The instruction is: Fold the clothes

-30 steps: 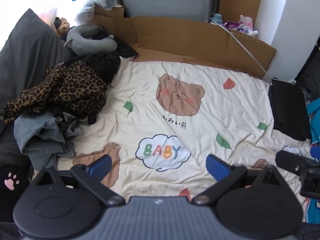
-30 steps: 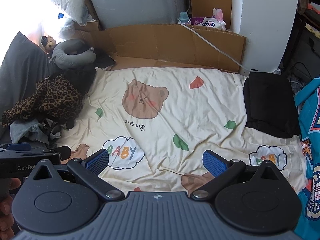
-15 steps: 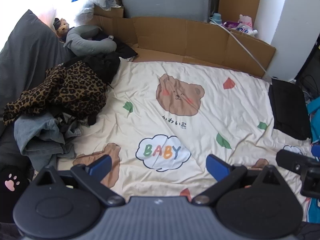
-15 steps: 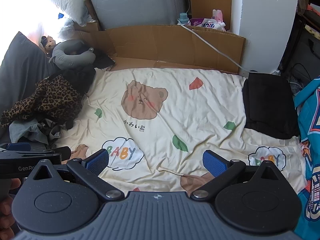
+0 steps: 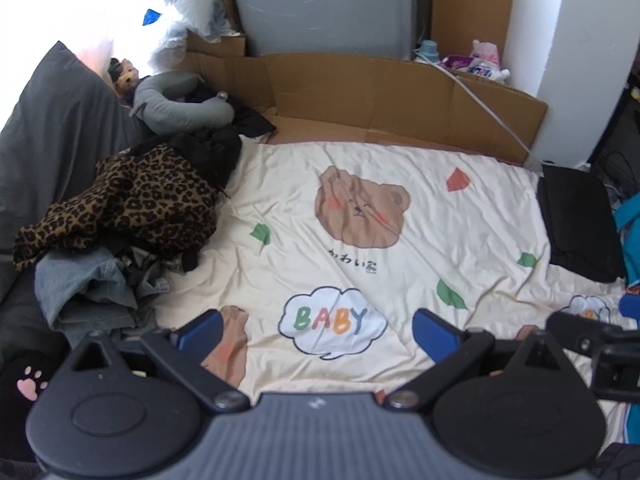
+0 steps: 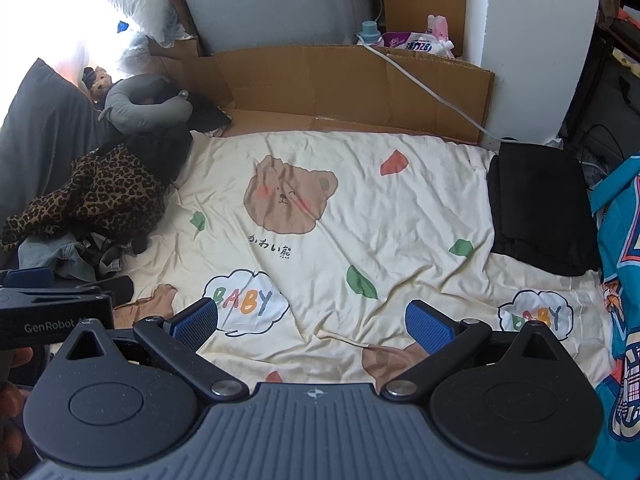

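Left wrist view: the left gripper (image 5: pixel 316 326) hangs with jaws spread and empty above the cream sheet (image 5: pixel 400 264); the unfolded pile (image 5: pixel 120 216), leopard print on top, sits at left-centre, tangled, so a careless pinch would likely drag several garments; the frame's middle lies free.

Right wrist view: the right gripper (image 6: pixel 312 320) is likewise agape, holding nothing; a folded black garment (image 6: pixel 536 204) lies at right, just beside teal fabric (image 6: pixel 620 264); cardboard (image 6: pixel 352 80) bounds the top, and the other tool crowds lower left, risking collision.
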Demonstrator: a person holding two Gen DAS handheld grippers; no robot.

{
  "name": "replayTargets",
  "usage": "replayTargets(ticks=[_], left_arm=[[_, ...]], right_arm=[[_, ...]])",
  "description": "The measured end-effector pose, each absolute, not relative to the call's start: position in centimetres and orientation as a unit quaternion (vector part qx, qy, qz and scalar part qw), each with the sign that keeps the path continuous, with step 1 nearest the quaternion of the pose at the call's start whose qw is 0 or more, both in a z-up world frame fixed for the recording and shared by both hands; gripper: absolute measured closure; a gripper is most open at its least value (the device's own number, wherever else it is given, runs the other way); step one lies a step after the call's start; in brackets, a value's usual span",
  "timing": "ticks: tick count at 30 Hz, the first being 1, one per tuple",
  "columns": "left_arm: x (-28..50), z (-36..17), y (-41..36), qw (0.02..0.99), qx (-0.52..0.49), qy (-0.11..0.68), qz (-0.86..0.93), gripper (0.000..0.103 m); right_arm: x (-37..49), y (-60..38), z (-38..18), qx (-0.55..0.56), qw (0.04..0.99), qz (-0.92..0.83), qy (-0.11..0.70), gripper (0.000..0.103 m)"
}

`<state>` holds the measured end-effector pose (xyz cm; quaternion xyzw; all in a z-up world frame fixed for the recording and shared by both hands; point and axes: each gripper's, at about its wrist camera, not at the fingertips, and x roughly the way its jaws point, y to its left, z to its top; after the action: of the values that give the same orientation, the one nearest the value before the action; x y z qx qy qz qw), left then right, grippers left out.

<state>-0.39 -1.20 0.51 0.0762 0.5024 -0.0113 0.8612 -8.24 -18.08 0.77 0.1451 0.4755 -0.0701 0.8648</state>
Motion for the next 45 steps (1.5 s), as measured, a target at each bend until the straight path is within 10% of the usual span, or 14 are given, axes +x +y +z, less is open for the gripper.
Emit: replayTargets(ticks=[45], left_arm=[[0.8, -0.6, 0.8, 0.855, 0.041, 0.517, -0.010, 0.001]], right_arm=[[-8.2, -18.6, 0.3, 0.153, 0.864, -0.084, 0.472, 0.000]])
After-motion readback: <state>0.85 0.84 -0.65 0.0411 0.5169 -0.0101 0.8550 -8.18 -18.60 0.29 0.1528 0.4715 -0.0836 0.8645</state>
